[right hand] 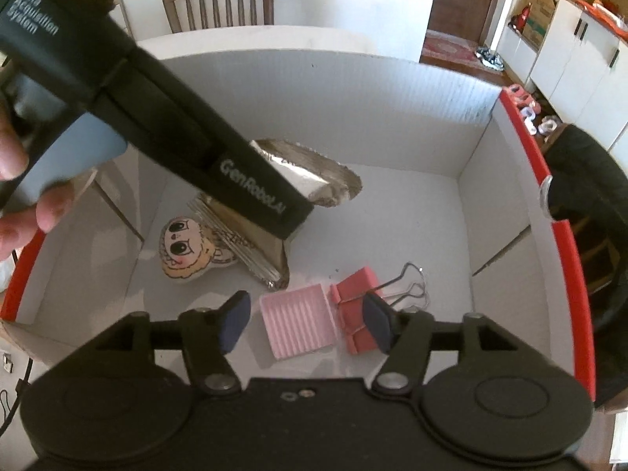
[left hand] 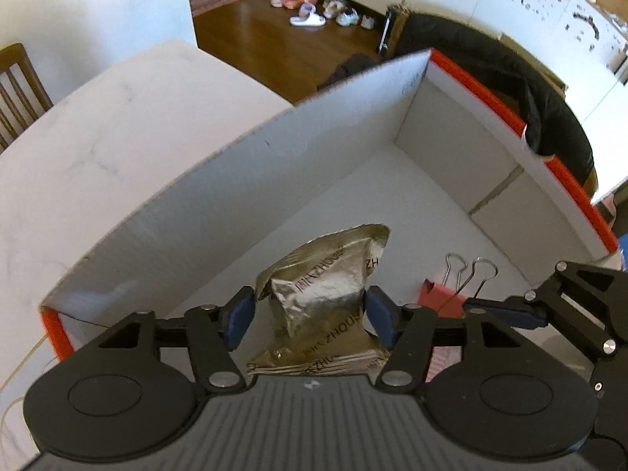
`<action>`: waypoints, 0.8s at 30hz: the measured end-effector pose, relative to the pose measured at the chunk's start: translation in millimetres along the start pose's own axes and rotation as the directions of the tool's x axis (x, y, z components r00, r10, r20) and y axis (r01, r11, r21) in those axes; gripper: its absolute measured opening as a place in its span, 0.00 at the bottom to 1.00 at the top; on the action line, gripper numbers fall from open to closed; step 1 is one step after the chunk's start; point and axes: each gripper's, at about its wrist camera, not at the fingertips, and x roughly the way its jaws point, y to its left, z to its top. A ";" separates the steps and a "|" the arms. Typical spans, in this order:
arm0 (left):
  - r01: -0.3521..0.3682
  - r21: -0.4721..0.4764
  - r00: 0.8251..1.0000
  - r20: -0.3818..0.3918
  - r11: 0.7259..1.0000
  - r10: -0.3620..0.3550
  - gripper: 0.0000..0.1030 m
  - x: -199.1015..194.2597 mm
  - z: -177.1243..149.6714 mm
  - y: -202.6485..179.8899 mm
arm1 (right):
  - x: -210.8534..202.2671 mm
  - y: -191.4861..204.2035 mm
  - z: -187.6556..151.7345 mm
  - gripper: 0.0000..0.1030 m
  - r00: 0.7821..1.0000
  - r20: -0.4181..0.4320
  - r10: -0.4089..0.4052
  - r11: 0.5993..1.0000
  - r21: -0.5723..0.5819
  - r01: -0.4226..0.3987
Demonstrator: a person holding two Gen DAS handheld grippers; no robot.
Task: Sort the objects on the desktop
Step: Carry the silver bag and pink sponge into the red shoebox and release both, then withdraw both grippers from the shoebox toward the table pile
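A crinkled silver foil packet (left hand: 325,298) sits between the fingers of my left gripper (left hand: 310,314), inside a white box with a red rim (left hand: 490,98). The pads touch or nearly touch its pinched sides; it seems to rest on the box floor. In the right wrist view the packet (right hand: 314,172) lies under the left gripper's body (right hand: 219,157). My right gripper (right hand: 304,324) is open and empty, low over a pink ribbed piece (right hand: 298,322) and a pink binder clip (right hand: 353,314). A cartoon-face charm (right hand: 188,251) lies beside the packet.
The box walls (right hand: 353,106) surround all items. The binder clip (left hand: 447,294) and the right gripper's fingers (left hand: 506,310) show at the right of the left wrist view. A white table (left hand: 98,157) lies left of the box; a wooden chair (right hand: 219,4) stands beyond.
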 end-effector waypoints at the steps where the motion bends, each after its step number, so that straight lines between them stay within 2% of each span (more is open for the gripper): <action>1: 0.005 -0.009 1.000 0.008 1.000 -0.005 0.65 -3.6 0.6 1.7 | -2.1 -0.3 -0.2 0.62 1.000 0.004 0.002 1.000 -0.002 -0.002; 11: 0.044 -0.024 0.993 0.107 0.999 -0.041 0.65 -49.6 -7.4 0.2 | -36.4 -2.4 -10.4 0.62 0.997 0.080 -0.009 0.999 0.034 0.006; 24: 0.085 -0.041 0.970 0.233 0.996 -0.073 0.65 -121.9 -44.5 -2.8 | -97.8 16.6 -16.2 0.63 0.980 0.197 -0.007 0.998 0.067 -0.006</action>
